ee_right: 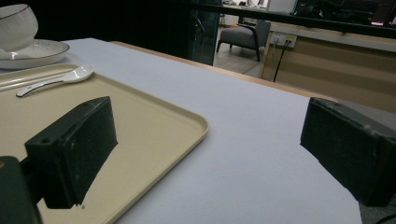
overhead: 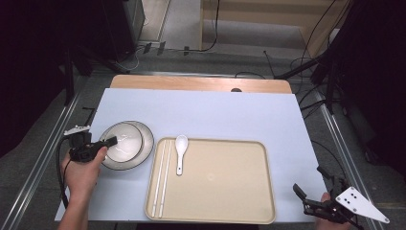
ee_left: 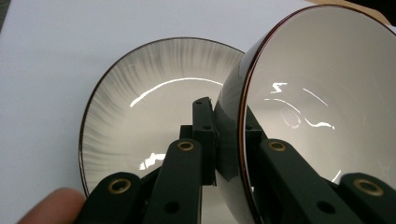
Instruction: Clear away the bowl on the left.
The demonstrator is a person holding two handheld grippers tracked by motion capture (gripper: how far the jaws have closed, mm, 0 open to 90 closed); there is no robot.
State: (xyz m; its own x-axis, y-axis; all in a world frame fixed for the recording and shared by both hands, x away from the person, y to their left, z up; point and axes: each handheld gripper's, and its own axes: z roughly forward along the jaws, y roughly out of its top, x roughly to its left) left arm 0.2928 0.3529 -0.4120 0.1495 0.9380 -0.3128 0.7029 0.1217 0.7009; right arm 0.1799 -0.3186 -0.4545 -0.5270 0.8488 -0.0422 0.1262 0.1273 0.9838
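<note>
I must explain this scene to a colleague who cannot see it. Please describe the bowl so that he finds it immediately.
Start at the beige tray in the middle of the table, then look just past its left edge, where a grey-rimmed plate lies. The bowl sits over that plate, its rim clamped by the left gripper. Unlike the flat plate, it is deep, white inside, with a thin dark rim.

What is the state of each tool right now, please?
Left tool: closed on the rim of the bowl, tilted over the plate.
Right tool: open, holding nothing, near the tray.
</note>
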